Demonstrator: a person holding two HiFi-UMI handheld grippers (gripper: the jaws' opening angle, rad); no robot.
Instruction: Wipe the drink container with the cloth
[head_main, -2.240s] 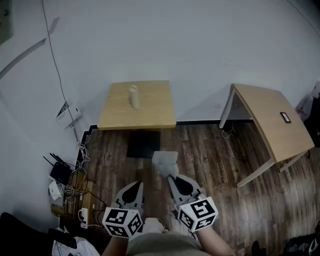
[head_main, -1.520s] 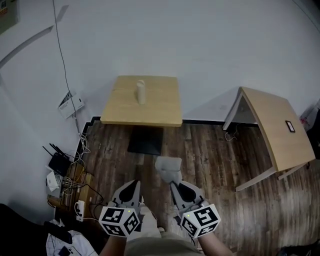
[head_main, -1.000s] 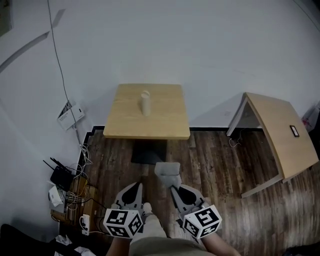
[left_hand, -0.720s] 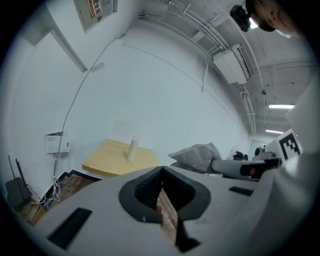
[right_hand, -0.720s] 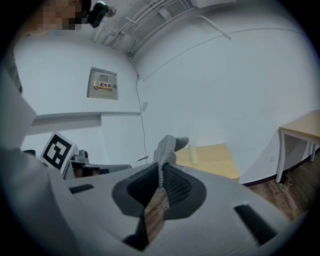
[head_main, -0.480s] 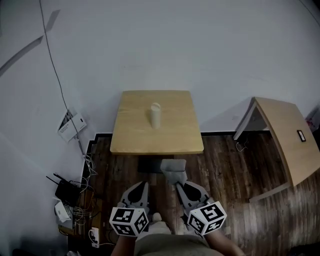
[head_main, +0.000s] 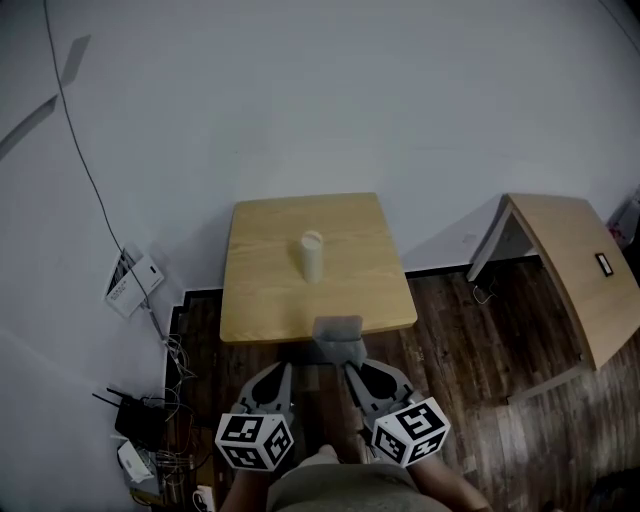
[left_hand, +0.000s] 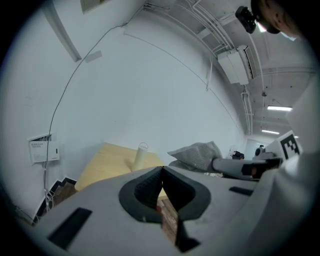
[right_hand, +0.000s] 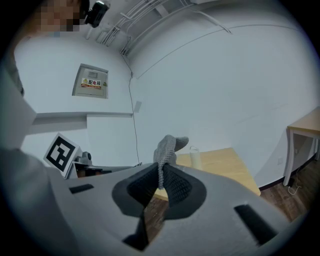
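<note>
The white wall closes the far side. Dark wooden floor lies open between the square table and a second table at the right. The square table's near edge is just in front of both grippers. The drink container, a pale upright cylinder, stands near the middle of this light wooden top. The right gripper is clenched on a grey cloth, which reaches over that near edge. The left gripper has its jaws pressed together, empty.
</note>
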